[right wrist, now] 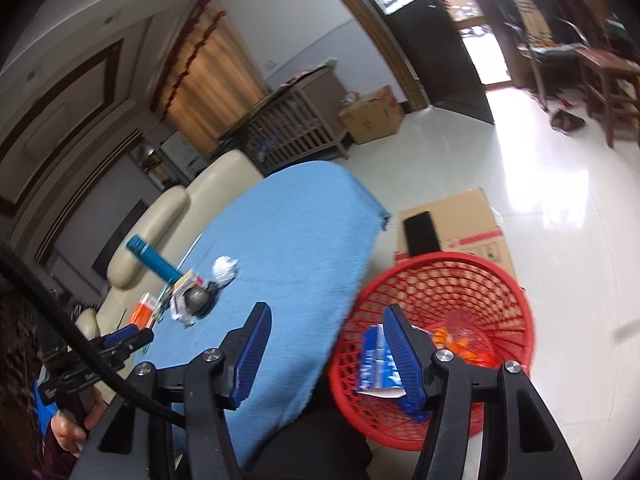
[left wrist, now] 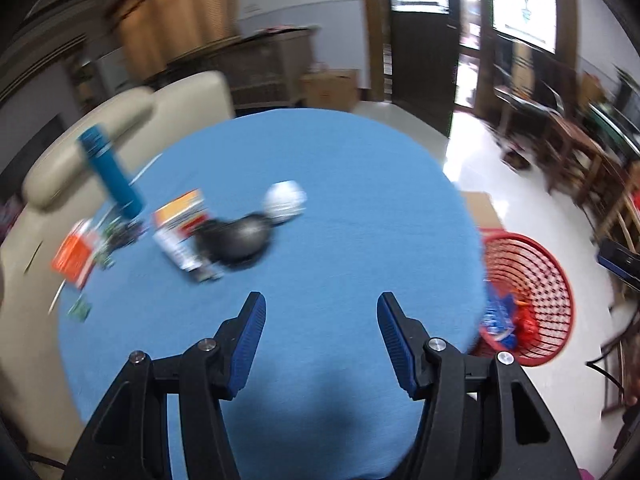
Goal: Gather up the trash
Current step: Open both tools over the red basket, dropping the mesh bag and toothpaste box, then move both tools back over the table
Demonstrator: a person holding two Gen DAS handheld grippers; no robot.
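While both tools hang above a table draped in blue cloth (left wrist: 340, 184), the left gripper (left wrist: 321, 312) is spread wide with nothing between its blue pads, poised over the near, bare part of the cloth. The right gripper (right wrist: 326, 326) is likewise spread and holds nothing, straddling the table's right edge and the red mesh basket (right wrist: 500, 292) that stands on the pale tiled floor just beside the table. Inside the basket lie a blue-and-white wrapper (right wrist: 374, 364) and some orange scraps (right wrist: 460, 338). The remaining litter sits on the far left of the cloth: a crumpled white paper ball (left wrist: 285, 201), touching or just beside a dark rounded object (left wrist: 236, 240), with an orange-and-white carton (left wrist: 180, 228) against it. Farther left are a teal cylinder (left wrist: 110, 172), tilted in the view, an orange packet (left wrist: 74, 258) and small green scraps (left wrist: 78, 310); motion blur hides their detail. A cream sofa (left wrist: 100, 124) lines the far left side of the table, and a cardboard box (right wrist: 452, 224) rests on the floor beyond the basket.
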